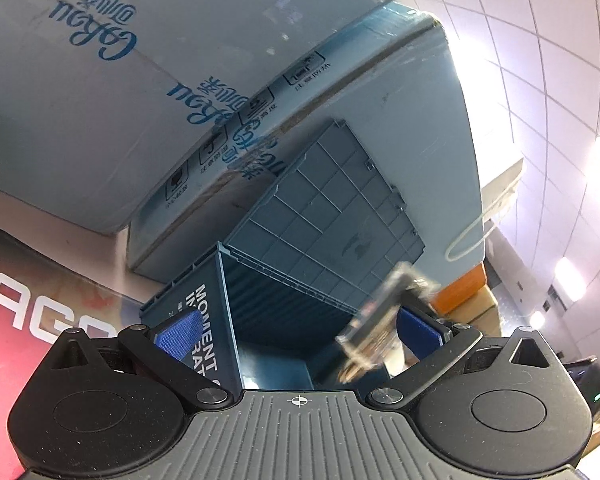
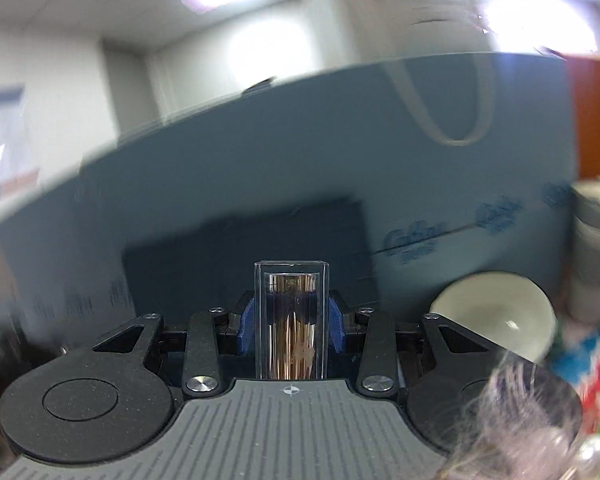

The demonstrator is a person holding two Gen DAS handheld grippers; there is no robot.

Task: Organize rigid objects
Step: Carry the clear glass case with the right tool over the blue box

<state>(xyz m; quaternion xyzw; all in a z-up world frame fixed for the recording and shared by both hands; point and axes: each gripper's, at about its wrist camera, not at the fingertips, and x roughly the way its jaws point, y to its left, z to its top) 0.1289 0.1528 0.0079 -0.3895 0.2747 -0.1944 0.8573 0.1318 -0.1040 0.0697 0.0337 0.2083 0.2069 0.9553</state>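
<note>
While the right tongs (image 2: 291,320) clamp a clear plastic case (image 2: 291,320) of thin brown sticks between their blue pads (image 2: 246,322), the case stands at centre frame in the right wrist view, just above the tool body. Blur across that view suggests the hand is in transit. Behind the case sits a dark blue bin (image 2: 240,256), smeared, with a pale blue carton (image 2: 380,140) beyond it and a white bowl (image 2: 496,316) at lower right.

In the left wrist view the left tongs (image 1: 300,332) stand open with nothing between the pads. They frame the mouth of the bin (image 1: 260,300) at lower centre, its ribbed lid (image 1: 332,208) tipped back against the cartons. The same case (image 1: 376,320) appears blurred at right of centre, near the bin's open mouth.

Judgement: the step in hand is carrying the case to the bin. Whether the case is already over the opening cannot be told. The next move calls for bringing it squarely above the opening, clear of the lid and rim, then lowering it before the right tongs let go.
</note>
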